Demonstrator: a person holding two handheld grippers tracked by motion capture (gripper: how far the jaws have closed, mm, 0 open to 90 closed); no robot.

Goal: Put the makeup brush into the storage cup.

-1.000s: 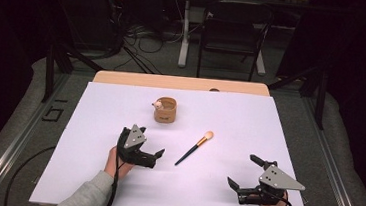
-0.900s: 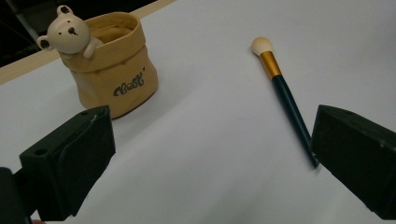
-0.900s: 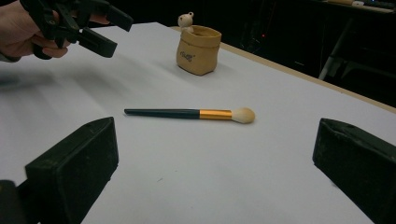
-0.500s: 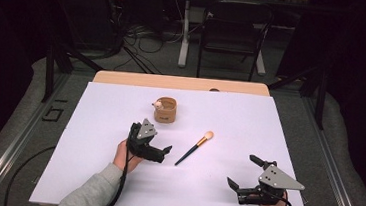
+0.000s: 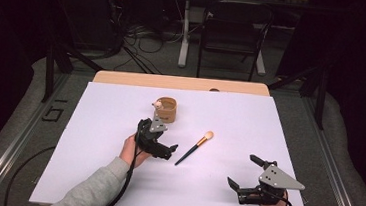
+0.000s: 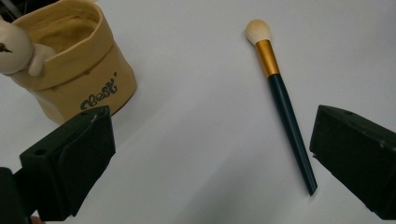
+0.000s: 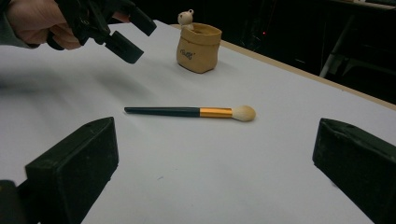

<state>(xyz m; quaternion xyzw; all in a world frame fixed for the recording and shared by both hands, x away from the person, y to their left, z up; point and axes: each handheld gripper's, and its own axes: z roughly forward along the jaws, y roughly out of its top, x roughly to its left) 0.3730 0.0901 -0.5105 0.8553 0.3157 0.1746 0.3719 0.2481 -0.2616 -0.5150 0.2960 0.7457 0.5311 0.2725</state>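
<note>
A makeup brush [image 5: 194, 148] with a dark handle, gold ferrule and pale bristles lies flat on the white table cover [image 5: 269, 125]. Behind it and to its left stands a tan bag-shaped pot [image 5: 167, 110] with a small figurine on its rim. My left gripper [image 5: 170, 152] is open, hovering just left of the brush handle's near end. In the left gripper view the brush [image 6: 285, 112] lies inside the right jaw, with the pot [image 6: 74, 70] at upper left. My right gripper [image 5: 243, 171] stands open near the front right. It faces the brush [image 7: 187, 112], the pot [image 7: 198, 46] and the left gripper [image 7: 135, 35].
The wooden table edge [image 5: 182, 83] runs along the back of the cover. A folding chair [image 5: 232, 32] and cables stand on the dark floor beyond. Bare white cover [image 5: 105, 111] lies to the pot's left.
My left gripper has moved forward and to the right, closer to the brush and the pot. The right gripper has stayed in place.
</note>
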